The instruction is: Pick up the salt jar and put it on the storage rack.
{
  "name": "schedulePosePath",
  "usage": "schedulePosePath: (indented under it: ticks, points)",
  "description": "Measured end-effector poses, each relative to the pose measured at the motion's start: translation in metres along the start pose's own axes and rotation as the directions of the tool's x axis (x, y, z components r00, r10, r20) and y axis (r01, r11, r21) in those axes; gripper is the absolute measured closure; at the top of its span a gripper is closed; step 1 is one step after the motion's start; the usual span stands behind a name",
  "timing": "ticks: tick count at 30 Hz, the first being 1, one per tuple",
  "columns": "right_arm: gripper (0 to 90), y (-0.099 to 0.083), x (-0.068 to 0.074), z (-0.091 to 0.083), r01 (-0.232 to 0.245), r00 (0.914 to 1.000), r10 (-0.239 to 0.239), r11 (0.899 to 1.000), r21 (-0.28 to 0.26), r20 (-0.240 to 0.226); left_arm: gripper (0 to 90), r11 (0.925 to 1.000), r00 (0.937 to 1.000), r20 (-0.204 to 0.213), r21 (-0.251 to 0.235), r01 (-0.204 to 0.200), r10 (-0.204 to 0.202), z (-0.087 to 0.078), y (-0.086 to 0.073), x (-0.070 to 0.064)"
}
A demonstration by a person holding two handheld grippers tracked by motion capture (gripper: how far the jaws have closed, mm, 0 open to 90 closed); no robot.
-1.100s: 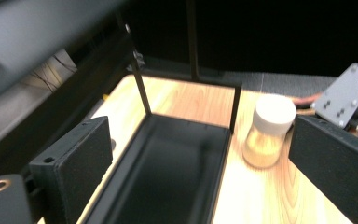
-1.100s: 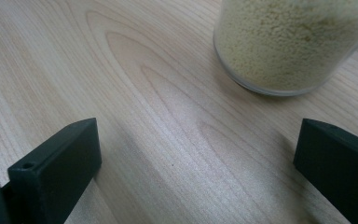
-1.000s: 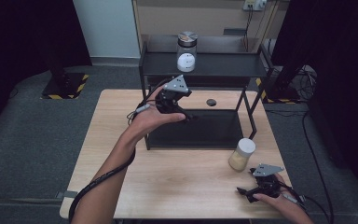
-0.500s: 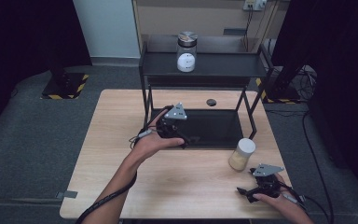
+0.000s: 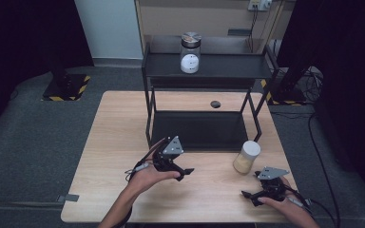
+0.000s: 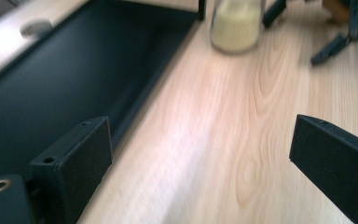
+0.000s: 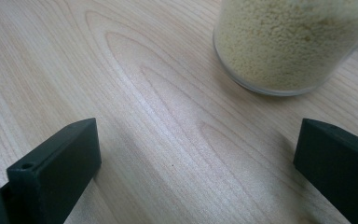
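Left gripper [image 5: 186,171] has drawn back from the shelf rack [image 5: 204,130] to the near surface [image 5: 109,142]; right gripper [image 5: 248,195] unchanged.

High view: grain jar [image 5: 245,157] stands near right, just off the rack.

Left gripper view: fingers wide, empty; jar [image 6: 235,25] far ahead.

Right gripper view: fingers wide; jar [image 7: 289,44] close (clear glass, pale yellow grain). Judged: centre it, close low.

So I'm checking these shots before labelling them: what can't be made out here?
- Jar of pale grains: its top and lid are cut off by the upper edge in both gripper views.
- Jar on the rack's top shelf: too small in the high view to tell its white contents.
- Dark disc on the table: too small to identify.
- Right gripper: blurred at the left gripper view's edge.
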State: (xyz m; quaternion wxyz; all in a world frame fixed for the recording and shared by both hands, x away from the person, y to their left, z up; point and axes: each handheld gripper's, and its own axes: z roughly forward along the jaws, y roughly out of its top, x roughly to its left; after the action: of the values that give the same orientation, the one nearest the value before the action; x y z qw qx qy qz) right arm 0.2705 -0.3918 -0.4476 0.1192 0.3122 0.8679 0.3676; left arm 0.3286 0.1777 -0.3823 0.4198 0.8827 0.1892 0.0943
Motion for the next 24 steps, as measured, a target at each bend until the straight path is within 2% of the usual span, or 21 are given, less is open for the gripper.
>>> schedulePosePath:
  ticks: [3, 7, 10, 12, 16, 19, 20, 23, 24]
  points:
    - [1.4, 0.0, 0.0, 0.0, 0.0, 1.0, 0.0, 1.0, 0.0, 0.0, 4.7, 0.9993, 0.9995, -0.004, 0.015, 0.033, -0.033, -0.001, -0.013, -0.006]
    - [1.4, 0.0, 0.0, 0.0, 0.0, 1.0, 0.0, 1.0, 0.0, 0.0, 4.6, 0.9963, 0.9972, -0.036, 0.052, 0.068, -0.066, -0.005, -0.025, -0.017]
    - [1.4, 0.0, 0.0, 0.0, 0.0, 1.0, 0.0, 1.0, 0.0, 0.0, 4.4, 0.9915, 0.9918, -0.069, 0.065, 0.113, -0.108, -0.01, -0.033, -0.026]
    - [1.4, 0.0, 0.0, 0.0, 0.0, 1.0, 0.0, 1.0, 0.0, 0.0, 4.4, 0.9888, 0.9875, -0.098, 0.071, 0.131, -0.124, -0.014, -0.038, -0.031]
    - [1.4, 0.0, 0.001, 0.0, -0.003, 1.0, 0.003, 1.0, 0.001, 0.003, 3.8, 0.983, 0.9789, -0.131, 0.075, 0.168, -0.157, -0.022, -0.046, -0.036]
    - [1.4, 0.0, 0.002, 0.0, -0.007, 1.0, 0.007, 1.0, 0.0, 0.007, 3.8, 0.976, 0.9659, -0.17, 0.063, 0.208, -0.195, -0.027, -0.058, -0.038]
    - [1.4, 0.0, 0.002, 0.0, -0.008, 0.9999, 0.008, 1.0, 0.001, 0.008, 3.9, 0.9715, 0.9591, -0.187, 0.065, 0.228, -0.212, -0.03, -0.063, -0.038]
    - [1.3, -0.001, 0.003, -0.001, -0.013, 0.9998, 0.013, 1.0, 0.0, 0.013, 3.9, 0.9625, 0.9447, -0.222, 0.07, 0.262, -0.241, -0.036, -0.073, -0.036]
    - [1.4, -0.001, 0.003, -0.001, -0.012, 0.9998, 0.012, 1.0, 0.0, 0.013, 3.9, 0.9575, 0.9338, -0.247, 0.062, 0.282, -0.259, -0.04, -0.076, -0.036]
